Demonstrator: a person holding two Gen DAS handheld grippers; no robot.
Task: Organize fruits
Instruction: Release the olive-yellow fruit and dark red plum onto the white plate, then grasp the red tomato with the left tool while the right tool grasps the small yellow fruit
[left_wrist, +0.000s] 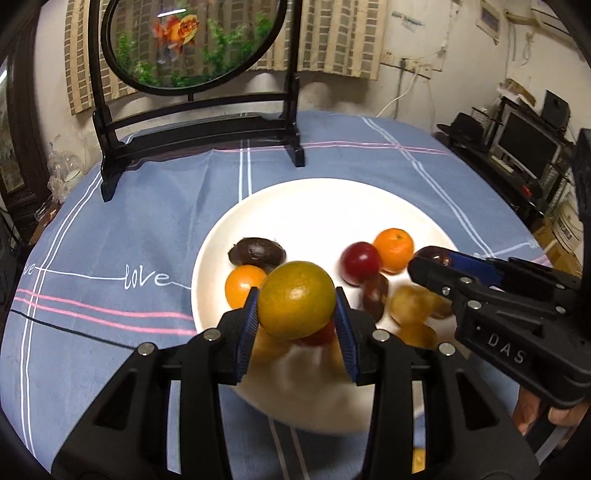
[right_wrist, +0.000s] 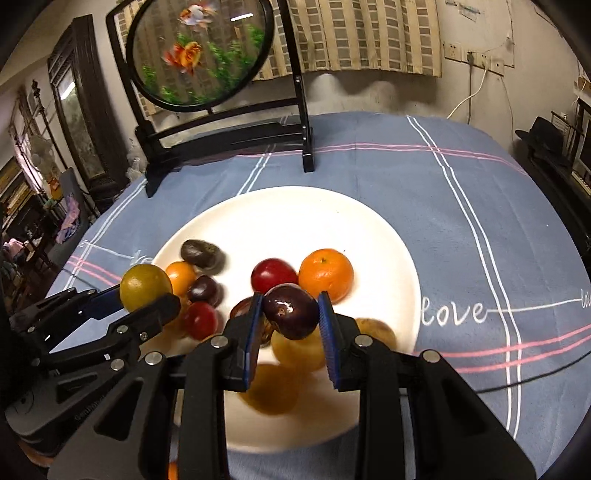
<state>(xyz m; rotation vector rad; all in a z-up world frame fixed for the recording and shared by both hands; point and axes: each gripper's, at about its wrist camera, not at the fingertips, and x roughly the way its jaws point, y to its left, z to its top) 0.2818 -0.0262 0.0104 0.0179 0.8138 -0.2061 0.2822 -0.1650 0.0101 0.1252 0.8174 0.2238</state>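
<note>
Both grippers are loaded — the left gripper (left_wrist: 297, 314) clamps a yellow-green citrus (left_wrist: 295, 299), the right gripper (right_wrist: 291, 314) pinches a dark plum (right_wrist: 291, 310). Each fruit hangs just above the near side of the white plate (right_wrist: 295, 210), so the drop is basically straight down, left fruit nearer the plate's left rim.
</note>
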